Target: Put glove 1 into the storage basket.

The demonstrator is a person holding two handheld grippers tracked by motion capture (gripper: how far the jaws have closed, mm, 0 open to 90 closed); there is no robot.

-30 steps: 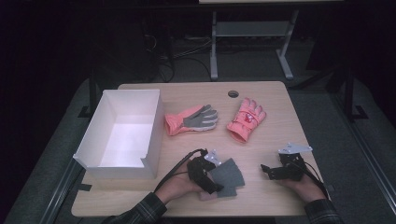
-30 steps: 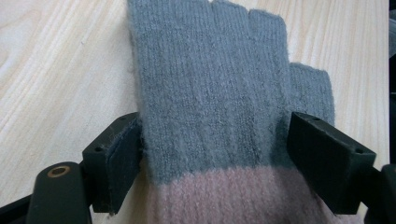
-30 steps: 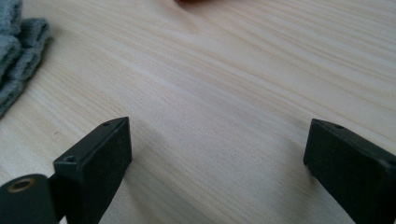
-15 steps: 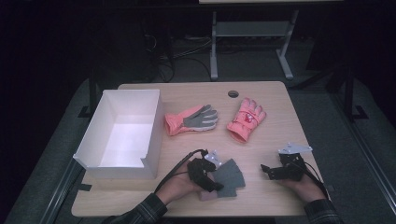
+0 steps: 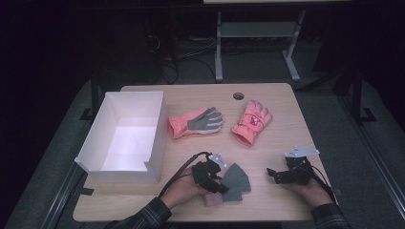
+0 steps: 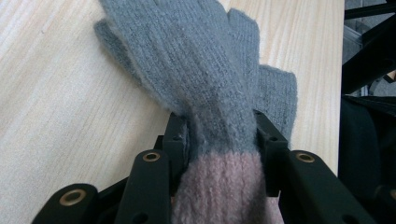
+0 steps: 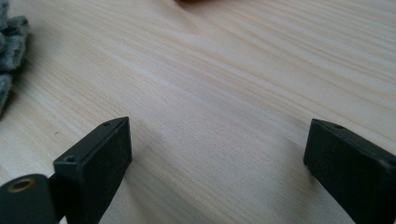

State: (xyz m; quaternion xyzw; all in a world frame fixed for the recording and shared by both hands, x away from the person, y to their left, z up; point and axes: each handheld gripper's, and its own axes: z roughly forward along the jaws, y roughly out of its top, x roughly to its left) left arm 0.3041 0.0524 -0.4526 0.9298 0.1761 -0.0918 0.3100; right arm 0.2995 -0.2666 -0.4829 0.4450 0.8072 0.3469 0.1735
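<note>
At the near edge of the worktop (image 5: 296,210), the left gripper (image 6: 219,140), whose jaws have just been closing, clamps the grey knit glove (image 6: 196,70) at its pink cuff, fingers pointing straight ahead, while the right gripper (image 7: 215,154) rests nearby, jaws wide apart and bare, with the white box (image 5: 157,143) and two pink gloves (image 5: 224,124) farther off.

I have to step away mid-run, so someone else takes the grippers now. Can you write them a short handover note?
Left gripper: jaws have just been closing and now pinch the grey knit glove at its pink cuff; the glove lies flat on the table's near edge.
Right gripper: open, nothing between the jaws, over bare wood right of the knit glove.
Two pink ski gloves lie mid-table, untouched.
White box at the left holds nothing.
Done: knit glove gripped.
Left, probably: lift the knit glove into the box, then the pink pair.
</note>
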